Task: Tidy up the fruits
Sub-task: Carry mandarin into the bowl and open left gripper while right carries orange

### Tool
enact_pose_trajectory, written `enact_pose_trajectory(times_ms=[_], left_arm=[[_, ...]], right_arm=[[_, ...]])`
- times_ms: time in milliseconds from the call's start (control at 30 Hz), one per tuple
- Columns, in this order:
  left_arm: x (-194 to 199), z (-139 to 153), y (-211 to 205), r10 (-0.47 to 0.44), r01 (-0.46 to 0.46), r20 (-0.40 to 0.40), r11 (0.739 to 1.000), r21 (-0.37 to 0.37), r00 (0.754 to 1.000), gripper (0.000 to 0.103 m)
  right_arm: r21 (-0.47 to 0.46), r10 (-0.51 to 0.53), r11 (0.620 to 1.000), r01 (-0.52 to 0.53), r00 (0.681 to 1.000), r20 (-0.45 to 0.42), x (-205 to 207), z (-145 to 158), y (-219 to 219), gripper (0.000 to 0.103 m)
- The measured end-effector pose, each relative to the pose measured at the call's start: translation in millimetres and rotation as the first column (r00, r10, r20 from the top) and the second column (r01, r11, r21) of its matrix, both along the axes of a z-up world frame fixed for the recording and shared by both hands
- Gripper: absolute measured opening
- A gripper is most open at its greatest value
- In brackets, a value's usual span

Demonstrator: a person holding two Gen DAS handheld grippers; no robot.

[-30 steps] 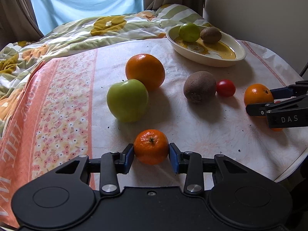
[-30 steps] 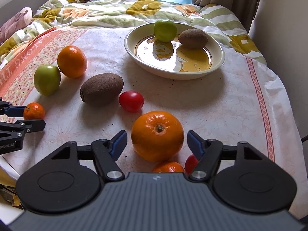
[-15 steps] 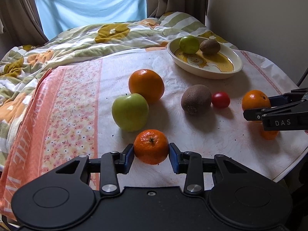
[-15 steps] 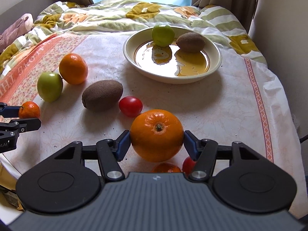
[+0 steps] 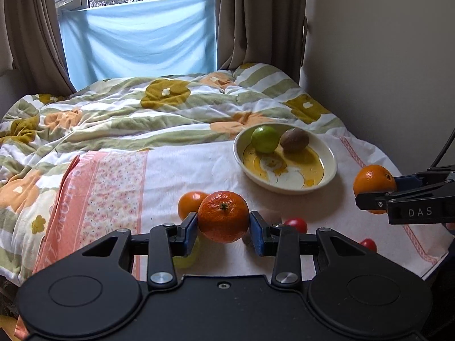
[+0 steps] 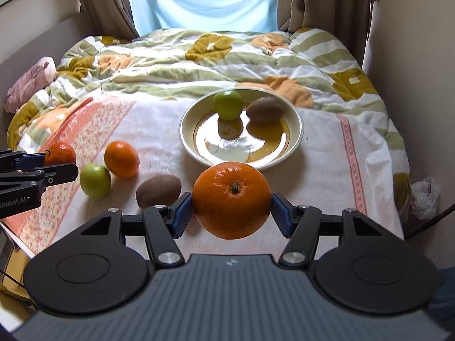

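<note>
Left wrist view: left gripper (image 5: 223, 228) clamped on small mandarin (image 5: 223, 216), held clear above tablecloth (image 5: 182, 170) | right wrist view: right gripper (image 6: 231, 214) gripping large orange (image 6: 231, 200), lifted off cloth | bowl (image 6: 187, 139) beyond, holding green apple (image 6: 228, 104) and kiwi (image 6: 265, 110) | loose on cloth: apple (image 6: 95, 181), orange (image 6: 121, 158), kiwi (image 6: 158, 189)

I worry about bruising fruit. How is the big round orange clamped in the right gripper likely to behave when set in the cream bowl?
The big round orange looks firm: the right gripper leaves no visible dent. Being round, it would probably roll down the cream bowl's sloped, glossy wall, perhaps nudging the green apple or brown kiwi.
</note>
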State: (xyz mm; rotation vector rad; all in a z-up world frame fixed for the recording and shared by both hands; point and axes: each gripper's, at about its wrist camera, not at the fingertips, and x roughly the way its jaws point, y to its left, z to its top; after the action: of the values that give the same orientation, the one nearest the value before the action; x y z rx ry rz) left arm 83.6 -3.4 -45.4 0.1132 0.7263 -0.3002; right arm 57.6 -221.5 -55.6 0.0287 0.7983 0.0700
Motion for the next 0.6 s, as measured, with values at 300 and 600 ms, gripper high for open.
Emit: enact_pose_trajectory(times_ms=[300,600], left_arm=[[38.6,27.4,-38.1,-0.077,0.077,0.047,0.997,0.017,0.996,0.043],[97.3,18.2,-70.2,-0.177,0.175,0.033,0.984,0.044,0.984,0.043]], right_arm=[[0.049,-0.03,0.998,0.028,0.998,0.055,28.7,26.9,-29.8,0.075],[0.069,-0.072,0.995,0.07,0.997,0.018,72.2,28.1,-45.4,0.075]])
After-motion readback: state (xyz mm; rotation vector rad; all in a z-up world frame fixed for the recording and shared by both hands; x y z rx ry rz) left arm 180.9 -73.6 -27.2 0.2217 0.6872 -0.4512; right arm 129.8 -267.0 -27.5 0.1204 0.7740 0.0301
